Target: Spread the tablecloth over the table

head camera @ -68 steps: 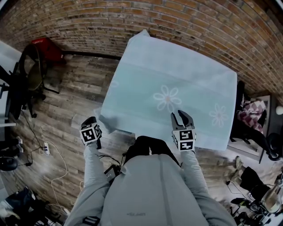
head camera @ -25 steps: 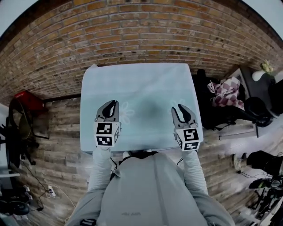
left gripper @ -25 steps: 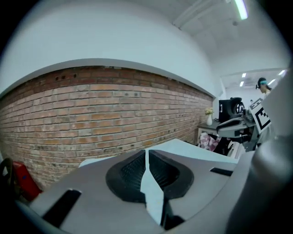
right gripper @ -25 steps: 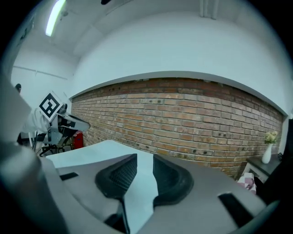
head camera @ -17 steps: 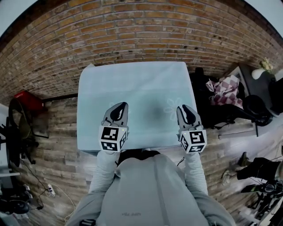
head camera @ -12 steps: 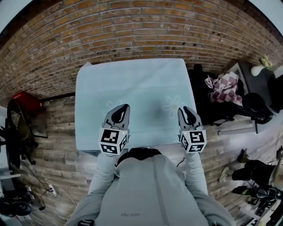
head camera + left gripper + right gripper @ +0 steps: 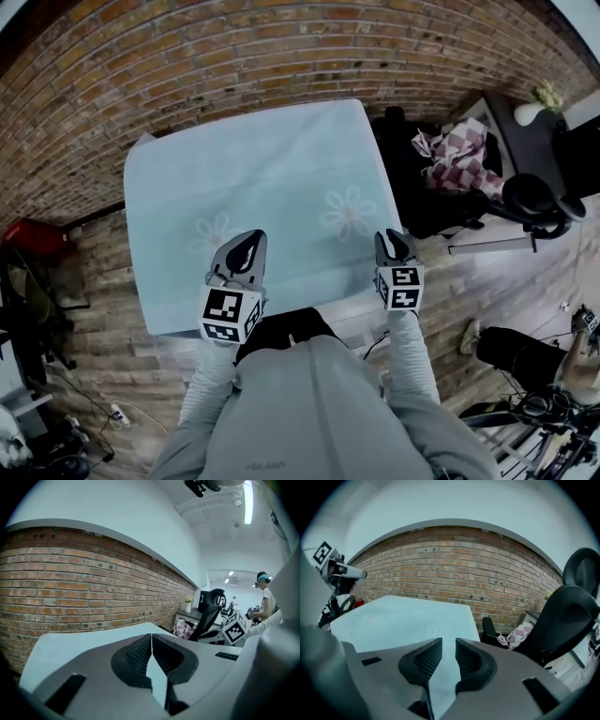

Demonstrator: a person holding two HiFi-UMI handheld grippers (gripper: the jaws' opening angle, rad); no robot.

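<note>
**Head view:** pale blue tablecloth (image 7: 272,178) printed with white daisies, spread flat over the table (image 7: 352,325) beside the brick wall (image 7: 234,56), with only a pale strip of table showing at the near edge. Left gripper (image 7: 246,246) over the cloth's near edge and right gripper (image 7: 394,242) at its near right corner, both pointing toward the wall and held out from grey sleeves. Black office chair (image 7: 412,187) with a checked cloth (image 7: 459,150) just right of the table, on a wooden floor (image 7: 103,272).

**Left gripper view:** left gripper (image 7: 151,637) with jaws pressed together at the tips and nothing clamped between them. Beyond them, tablecloth (image 7: 79,644) running smooth toward the brick wall (image 7: 93,588), with the office chair (image 7: 208,616) off to the right.

**Right gripper view:** right gripper (image 7: 448,644) with jaws narrowly apart after just closing partway, the gap empty and the pads clear of the fabric. Tablecloth (image 7: 408,618) lying flat below and ahead, brick wall (image 7: 454,555) behind it, office chair (image 7: 562,616) looming at right.
</note>
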